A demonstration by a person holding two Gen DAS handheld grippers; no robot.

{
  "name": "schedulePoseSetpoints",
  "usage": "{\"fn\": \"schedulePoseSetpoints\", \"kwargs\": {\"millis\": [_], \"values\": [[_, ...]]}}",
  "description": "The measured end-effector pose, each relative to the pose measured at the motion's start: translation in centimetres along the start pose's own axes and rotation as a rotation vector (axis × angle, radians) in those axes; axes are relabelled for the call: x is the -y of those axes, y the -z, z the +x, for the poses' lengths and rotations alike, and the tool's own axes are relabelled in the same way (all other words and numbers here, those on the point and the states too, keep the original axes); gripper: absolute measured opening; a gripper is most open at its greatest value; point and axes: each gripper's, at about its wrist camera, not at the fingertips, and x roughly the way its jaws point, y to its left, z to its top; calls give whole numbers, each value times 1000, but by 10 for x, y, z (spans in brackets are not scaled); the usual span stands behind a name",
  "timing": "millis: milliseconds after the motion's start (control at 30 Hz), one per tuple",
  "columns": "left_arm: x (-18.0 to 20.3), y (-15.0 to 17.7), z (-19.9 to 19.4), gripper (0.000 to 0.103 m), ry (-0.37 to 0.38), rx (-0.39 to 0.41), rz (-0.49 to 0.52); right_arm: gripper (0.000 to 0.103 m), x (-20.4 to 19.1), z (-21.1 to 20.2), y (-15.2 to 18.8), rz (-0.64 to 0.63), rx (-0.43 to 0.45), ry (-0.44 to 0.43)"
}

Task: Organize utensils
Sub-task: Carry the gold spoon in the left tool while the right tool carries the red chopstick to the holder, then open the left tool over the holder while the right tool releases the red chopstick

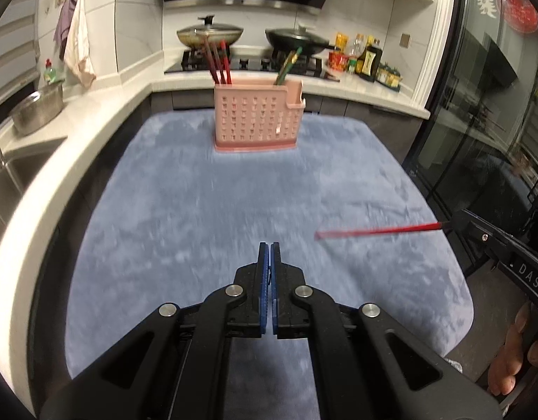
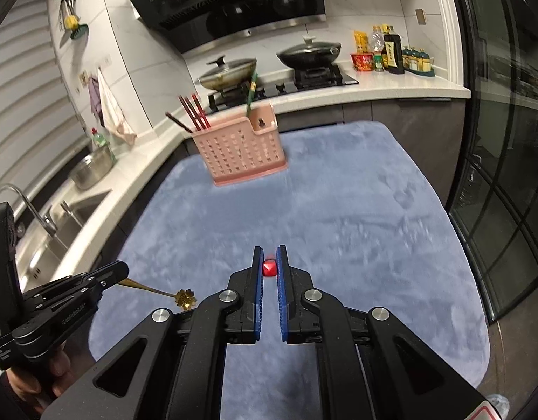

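Note:
A pink perforated utensil holder [image 1: 256,119] stands at the far side of the blue mat [image 1: 185,217]; it also shows in the right wrist view [image 2: 239,148]. Red chopsticks [image 1: 218,61] and a green one [image 1: 286,66] stand in it. My right gripper [image 2: 269,267] is shut on a red chopstick [image 2: 269,268], seen end-on; in the left wrist view the chopstick [image 1: 377,231] sticks out leftward from the right gripper [image 1: 454,224]. My left gripper [image 1: 269,248] is shut; the right wrist view shows it [image 2: 123,273] holding a gold spoon with a flower-shaped head [image 2: 185,296].
White counter runs along the left and back, with a sink [image 2: 52,231], a steel pot [image 1: 38,112], a hob with two lidded pans [image 1: 209,33], and bottles [image 1: 367,59]. A glass door [image 2: 507,175] is at the right.

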Motion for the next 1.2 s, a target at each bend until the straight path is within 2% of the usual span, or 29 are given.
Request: {"fn": "schedulePoseSetpoints", "kwargs": {"millis": [267, 567, 800, 1000, 1200], "values": [[-4, -53, -1, 1, 16, 67, 25, 7, -14, 1, -41, -24, 63, -51], [-13, -117, 5, 1, -3, 117, 91, 7, -28, 14, -98, -39, 132, -100], [-23, -193, 18, 1, -43, 173, 128, 7, -51, 39, -173, -114, 248, -84], [-27, -253, 33, 1, -70, 238, 133, 7, -64, 76, -238, -87, 303, -108], [-32, -293, 70, 1, -99, 239, 137, 7, -78, 115, -285, -91, 365, -104]]}}
